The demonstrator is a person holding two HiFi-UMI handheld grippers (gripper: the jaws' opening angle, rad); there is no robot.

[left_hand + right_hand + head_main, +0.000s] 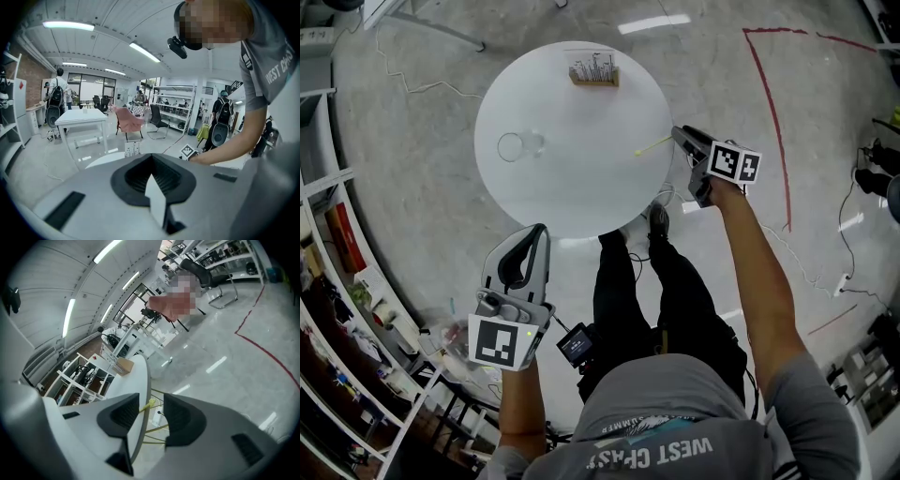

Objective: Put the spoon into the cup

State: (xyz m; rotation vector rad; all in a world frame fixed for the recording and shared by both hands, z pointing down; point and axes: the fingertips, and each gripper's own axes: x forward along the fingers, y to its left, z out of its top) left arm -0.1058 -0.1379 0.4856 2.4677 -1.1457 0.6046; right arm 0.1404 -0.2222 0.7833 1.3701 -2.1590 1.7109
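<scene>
In the head view, a slim yellow-green plastic spoon (653, 145) lies flat near the right edge of the round white table (581, 192). The clear glass cup (513, 146) stands well apart from it, towards the table's left side, and a small brown box of upright items (593, 74) sits at the far edge. The right gripper (682, 137) reaches the table's right rim just beside the spoon's end, while the left gripper (534, 239) hangs off the table's near edge, over the floor. Each gripper carries a cube with black-and-white square markers. The only readable print is on the person's grey T-shirt (675, 441), which shows "WEST C" upside down, the rest unclear. In the left gripper view, the left gripper (152, 169) has its dark ribbed pads pressed together with nothing between them. The table top (101, 161) lies beyond it, and the shirt print (276, 70) again gives "WEST C". In the right gripper view, the right gripper (151, 403) stands with its jaws apart, gripping nothing. The spoon (144, 407) pokes over the table's rim (133, 376) into the gap between them. The spoon looks very light, thin and probably a little springy, so it could skid or flip on the smooth top. The best hold is likely across the narrow handle where it overhangs the rim. The glass cup looks fragile and easy to tip, so the spoon should go in gently.
</scene>
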